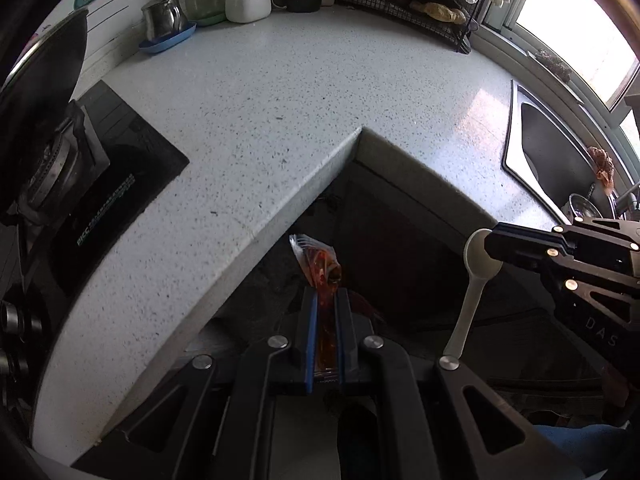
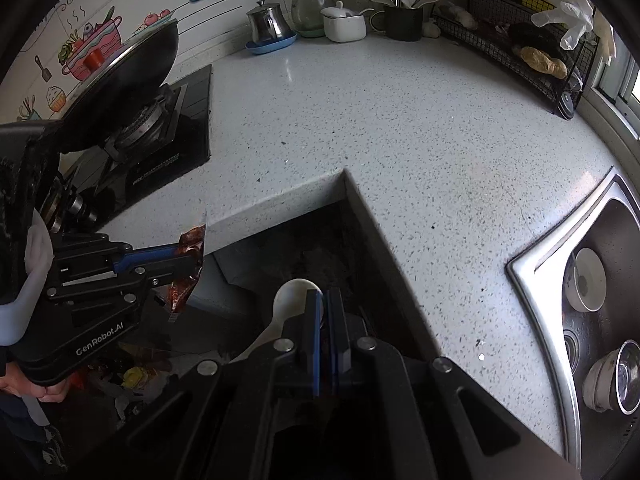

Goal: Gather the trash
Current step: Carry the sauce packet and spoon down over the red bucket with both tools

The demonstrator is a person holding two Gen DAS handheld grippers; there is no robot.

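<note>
My left gripper [image 1: 325,294] is shut on a clear sauce packet [image 1: 318,266] with red-brown residue, held over the dark gap below the inner corner of the speckled countertop [image 1: 248,112]. The packet also shows in the right wrist view [image 2: 191,268], pinched by the left gripper [image 2: 192,258]. My right gripper [image 2: 323,296] is shut on the bowl of a white plastic spoon [image 2: 294,298], also held off the counter edge. In the left wrist view the spoon [image 1: 474,280] hangs handle-down from the right gripper [image 1: 490,245].
A trash pile with wrappers [image 2: 136,380] lies low at the left. A gas hob with a black wok [image 2: 128,84] is at the left, a steel sink [image 2: 600,280] with bowls at the right. A kettle [image 2: 268,24], jars, utensil cup and wire rack [image 2: 520,44] line the back.
</note>
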